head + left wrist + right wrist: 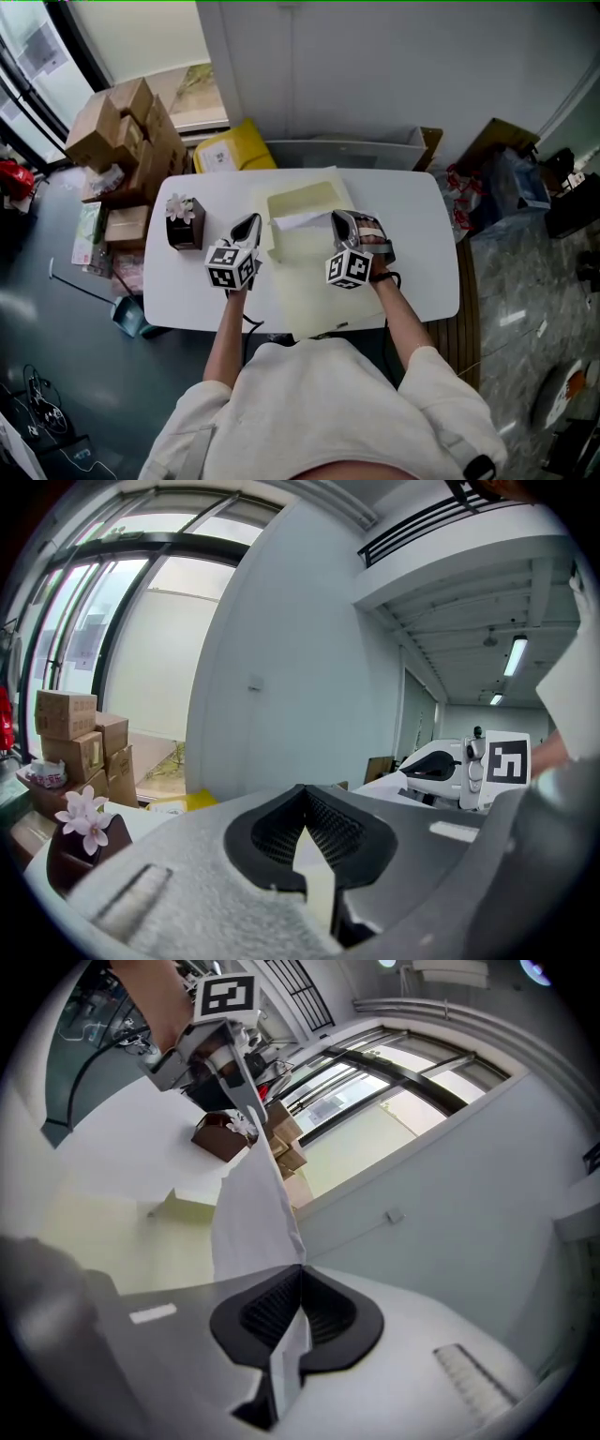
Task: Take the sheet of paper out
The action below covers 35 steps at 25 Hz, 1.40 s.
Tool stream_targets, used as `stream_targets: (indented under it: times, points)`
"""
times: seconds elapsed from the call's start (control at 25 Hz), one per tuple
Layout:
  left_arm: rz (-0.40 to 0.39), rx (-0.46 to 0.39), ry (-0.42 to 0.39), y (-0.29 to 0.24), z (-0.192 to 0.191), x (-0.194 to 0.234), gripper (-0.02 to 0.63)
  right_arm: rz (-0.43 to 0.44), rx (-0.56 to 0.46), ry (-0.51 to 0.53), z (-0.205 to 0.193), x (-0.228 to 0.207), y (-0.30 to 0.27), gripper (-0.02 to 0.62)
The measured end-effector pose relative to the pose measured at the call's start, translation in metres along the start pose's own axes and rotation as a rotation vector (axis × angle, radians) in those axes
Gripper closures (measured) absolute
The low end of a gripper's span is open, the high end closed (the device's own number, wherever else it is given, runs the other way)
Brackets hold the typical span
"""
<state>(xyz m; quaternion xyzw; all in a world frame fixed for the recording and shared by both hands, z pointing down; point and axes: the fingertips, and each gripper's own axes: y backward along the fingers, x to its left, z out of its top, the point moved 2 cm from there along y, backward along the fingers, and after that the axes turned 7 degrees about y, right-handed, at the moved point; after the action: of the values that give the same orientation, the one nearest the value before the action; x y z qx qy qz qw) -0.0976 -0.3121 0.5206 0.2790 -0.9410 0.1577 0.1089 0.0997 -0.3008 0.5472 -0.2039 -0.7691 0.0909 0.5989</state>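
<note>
We hold both forearms out over the table's (412, 253) near edge. The left gripper (246, 228) is clamped on the envelope's (309, 281) left edge, and the right gripper (343, 225) is pinched on the paper (302, 221), which sticks out of the envelope's mouth at mid-table. A flower pot (185, 222) stands clear near the left edge, with boxes (122, 131) beyond the far left corner.

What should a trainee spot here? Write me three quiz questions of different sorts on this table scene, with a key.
1. True or false: the right tongs are shut on the white sheet.
2. What do the left tongs grip? A) a cardboard box B) the yellow envelope C) nothing
3. Fill in: in the head view, the flower pot stands at the ____ end of the table.
Key: 1 true; 2 B; 3 left.
</note>
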Motion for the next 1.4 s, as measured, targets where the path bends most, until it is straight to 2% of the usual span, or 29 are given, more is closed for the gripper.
stream_targets:
  times: [0.28, 0.4, 0.6, 0.88, 1.08, 1.4]
  points:
    - [0.007, -0.020, -0.007, 0.000, 0.012, 0.004, 0.606, -0.013, -0.049, -0.227, 0.010, -0.027, -0.002, 0.592]
    - [0.007, -0.022, -0.007, -0.001, 0.013, 0.006, 0.606, -0.001, -0.078, -0.393, 0.012, -0.037, -0.002, 0.592]
    - [0.008, -0.031, -0.012, -0.001, 0.021, 0.008, 0.606, 0.022, -0.178, -0.731, 0.017, -0.063, 0.004, 0.592]
    - [0.012, -0.043, -0.023, 0.000, 0.032, 0.016, 0.606, -0.004, -0.262, -1.022, 0.007, -0.083, -0.001, 0.592]
    - [0.021, -0.040, -0.018, 0.002, 0.032, 0.025, 0.606, -0.008, -0.251, -1.118, 0.000, -0.072, -0.003, 0.592]
    - [0.035, -0.030, -0.006, 0.008, 0.026, 0.036, 0.606, 0.014, -0.195, -1.137, -0.006, -0.044, -0.002, 0.592]
